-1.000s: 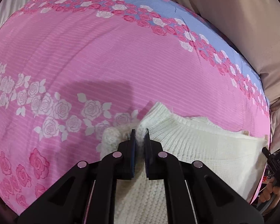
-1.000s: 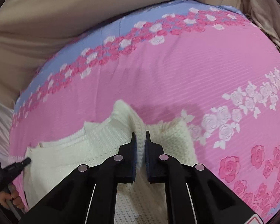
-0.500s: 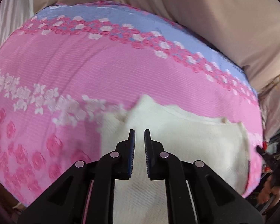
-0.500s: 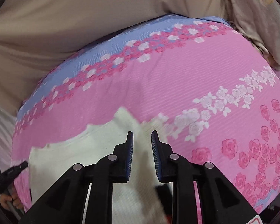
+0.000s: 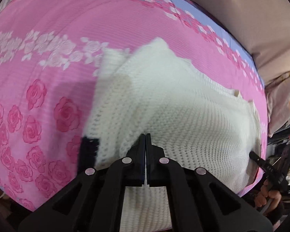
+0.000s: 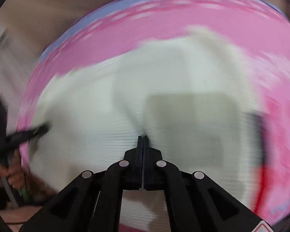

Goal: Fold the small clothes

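Directly ahead of both pressed-together grippers, the white knit sweater is lying across the pink floral bed, the left gripper and right gripper each pinching a raised fold at its near edge.

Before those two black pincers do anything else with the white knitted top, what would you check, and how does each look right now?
1. Left gripper shut on the white knit sweater: ok.
2. Right gripper shut on the knit: ok, jaws together, though the view is blurred.
3. Both pinching a single layer: cannot tell.
4. Sweater lying on the pink floral bedsheet: ok.
5. Fold edges lined up: cannot tell.
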Motion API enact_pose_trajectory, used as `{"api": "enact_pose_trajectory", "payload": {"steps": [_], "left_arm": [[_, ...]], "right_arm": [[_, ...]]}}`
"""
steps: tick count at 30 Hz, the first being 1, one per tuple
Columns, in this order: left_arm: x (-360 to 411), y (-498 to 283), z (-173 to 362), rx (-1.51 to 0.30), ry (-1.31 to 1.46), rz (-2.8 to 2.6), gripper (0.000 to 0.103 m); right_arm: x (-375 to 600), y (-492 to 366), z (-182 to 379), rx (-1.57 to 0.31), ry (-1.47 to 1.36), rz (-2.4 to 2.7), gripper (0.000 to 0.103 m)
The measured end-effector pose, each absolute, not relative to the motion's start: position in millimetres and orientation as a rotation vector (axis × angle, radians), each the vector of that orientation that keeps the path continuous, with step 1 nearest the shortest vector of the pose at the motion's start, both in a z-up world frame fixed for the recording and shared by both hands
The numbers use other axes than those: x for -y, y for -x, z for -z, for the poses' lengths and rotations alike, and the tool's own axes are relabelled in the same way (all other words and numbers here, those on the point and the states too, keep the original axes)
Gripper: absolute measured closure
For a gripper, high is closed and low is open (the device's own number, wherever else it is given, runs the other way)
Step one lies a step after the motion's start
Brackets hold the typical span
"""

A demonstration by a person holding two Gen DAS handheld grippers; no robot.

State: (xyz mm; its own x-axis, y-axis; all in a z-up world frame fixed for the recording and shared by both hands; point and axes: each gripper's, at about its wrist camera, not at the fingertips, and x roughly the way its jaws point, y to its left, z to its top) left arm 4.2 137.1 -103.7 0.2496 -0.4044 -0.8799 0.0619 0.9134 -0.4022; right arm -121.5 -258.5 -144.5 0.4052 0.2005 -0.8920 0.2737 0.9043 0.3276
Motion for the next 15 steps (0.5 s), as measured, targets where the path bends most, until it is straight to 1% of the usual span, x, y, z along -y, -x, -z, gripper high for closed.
{"api": "enact_pose_trajectory", "payload": {"steps": [3,5,6,7,8,9,11,12,13,14,15], "left_arm": [[-129.5,-6.2,100.0,-1.285,0.310,0.303,0.103],[-111.0,-4.7,83.5,-1.256,0.284,0.325,0.102],[-99.4,-3.3,71.5,-1.219,0.255,0.342,0.101],[-90.8,-5.5,62.9,-1.189,0.215,0.347,0.097],[-80.3,-12.7,59.1,-1.161,0.151,0.323,0.084],[-74.8,-21.6,60.9,-1.161,0.106,0.292,0.076],[-73.6,-40.5,78.8,-1.193,0.053,0.245,0.077],[-79.5,-47.9,92.8,-1.213,0.043,0.215,0.079],[-89.5,-49.9,98.0,-1.204,0.078,0.231,0.080],[-97.8,-51.4,95.7,-1.193,0.124,0.239,0.084],[-105.3,-51.8,90.8,-1.202,0.156,0.234,0.088]], "right_arm": [[329.9,159.9,145.6,-1.137,-0.553,0.233,0.103],[342.3,165.1,144.1,-1.125,-0.624,0.244,0.103],[334.9,159.8,136.5,-1.124,-0.598,0.254,0.103],[323.7,152.1,128.0,-1.112,-0.564,0.240,0.100],[309.6,143.0,119.9,-1.094,-0.541,0.207,0.091],[296.1,130.2,112.7,-1.080,-0.521,0.166,0.091],[269.6,97.3,108.3,-1.069,-0.453,0.091,0.092],[260.3,82.2,111.9,-1.084,-0.405,0.087,0.097],[257.9,65.1,122.6,-1.111,-0.349,0.117,0.099],[265.3,52.0,136.7,-1.141,-0.321,0.173,0.103],[277.8,51.6,145.7,-1.148,-0.347,0.198,0.103]]}}
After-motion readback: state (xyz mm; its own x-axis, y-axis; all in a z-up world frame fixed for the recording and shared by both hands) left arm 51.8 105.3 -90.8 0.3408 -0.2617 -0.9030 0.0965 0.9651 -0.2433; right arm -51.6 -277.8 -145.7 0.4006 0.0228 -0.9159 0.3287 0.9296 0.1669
